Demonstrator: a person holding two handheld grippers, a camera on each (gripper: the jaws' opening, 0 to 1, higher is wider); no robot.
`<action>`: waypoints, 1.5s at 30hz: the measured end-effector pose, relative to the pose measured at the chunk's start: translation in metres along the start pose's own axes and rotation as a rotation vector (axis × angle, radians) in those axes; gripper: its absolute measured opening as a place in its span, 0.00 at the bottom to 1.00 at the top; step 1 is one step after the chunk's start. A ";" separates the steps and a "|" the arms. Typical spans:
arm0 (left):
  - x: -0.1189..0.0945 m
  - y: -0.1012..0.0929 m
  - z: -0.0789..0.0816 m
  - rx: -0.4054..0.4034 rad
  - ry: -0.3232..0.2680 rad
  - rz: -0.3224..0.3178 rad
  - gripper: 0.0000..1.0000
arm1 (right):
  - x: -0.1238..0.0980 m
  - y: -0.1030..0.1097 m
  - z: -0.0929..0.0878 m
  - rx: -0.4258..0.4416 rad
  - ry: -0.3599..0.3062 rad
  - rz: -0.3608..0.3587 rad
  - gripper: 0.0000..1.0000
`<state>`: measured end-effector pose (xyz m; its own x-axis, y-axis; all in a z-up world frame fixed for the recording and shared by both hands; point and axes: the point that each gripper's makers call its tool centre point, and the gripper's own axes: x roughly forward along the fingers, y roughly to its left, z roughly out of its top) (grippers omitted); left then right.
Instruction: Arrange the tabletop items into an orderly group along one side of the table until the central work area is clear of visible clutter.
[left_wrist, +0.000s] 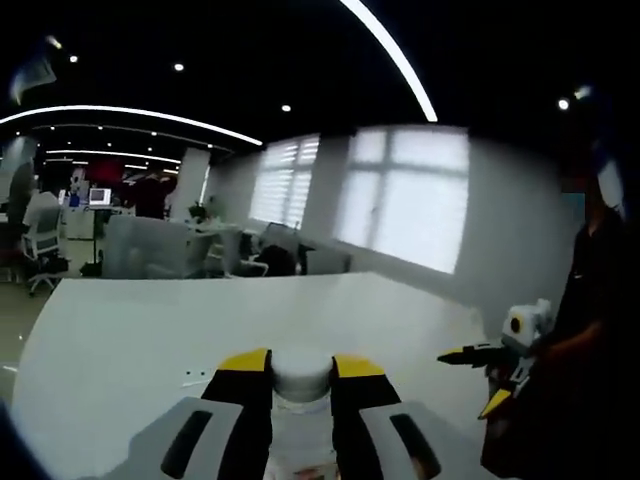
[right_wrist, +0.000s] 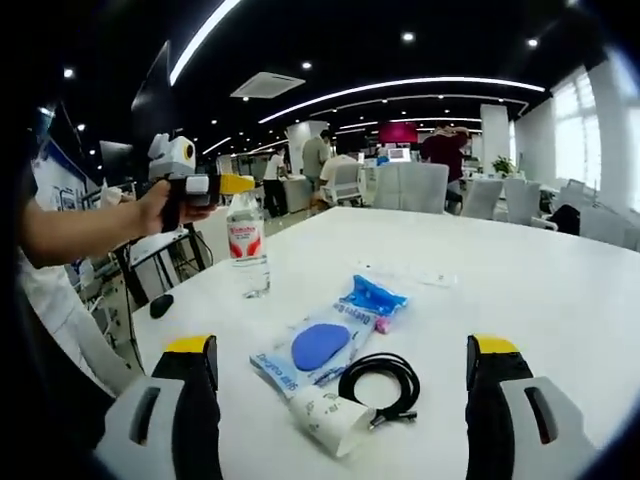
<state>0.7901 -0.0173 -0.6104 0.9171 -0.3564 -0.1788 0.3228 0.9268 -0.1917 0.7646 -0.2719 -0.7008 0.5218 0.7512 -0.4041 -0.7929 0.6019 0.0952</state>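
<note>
The water bottle (right_wrist: 246, 245) is held upright by its neck between the closed jaws of the left gripper (right_wrist: 232, 185), at the table (right_wrist: 560, 300) edge; its cap (left_wrist: 301, 368) is seen between those jaws. The right gripper (right_wrist: 340, 385) is wide open and empty; just ahead of it lie the blue packet (right_wrist: 330, 342), the coiled black cable (right_wrist: 381, 385) and the paper cup (right_wrist: 328, 418), the packet's long axis running away from the jaws, so this arm is judged nearer to them.

Left tool (left_wrist: 301, 385) clamped on bottle (left_wrist: 301, 372), held by hand (right_wrist: 160, 208) at arm's end above bench (right_wrist: 560, 290). Right tool (right_wrist: 345, 375) spread wide, level, gripping nothing.
</note>
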 end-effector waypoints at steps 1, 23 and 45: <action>0.002 0.004 -0.002 0.001 0.005 0.004 0.17 | -0.001 -0.003 -0.003 0.008 0.009 -0.006 1.00; 0.035 0.060 -0.035 0.024 0.058 0.100 0.17 | -0.014 -0.035 -0.029 0.044 0.062 -0.114 1.00; 0.059 0.093 -0.049 0.044 0.085 0.228 0.17 | -0.002 -0.055 -0.044 0.085 0.089 -0.157 0.99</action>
<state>0.8633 0.0421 -0.6863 0.9451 -0.1439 -0.2935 0.1209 0.9881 -0.0950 0.7935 -0.3185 -0.7453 0.6042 0.6217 -0.4984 -0.6726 0.7333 0.0994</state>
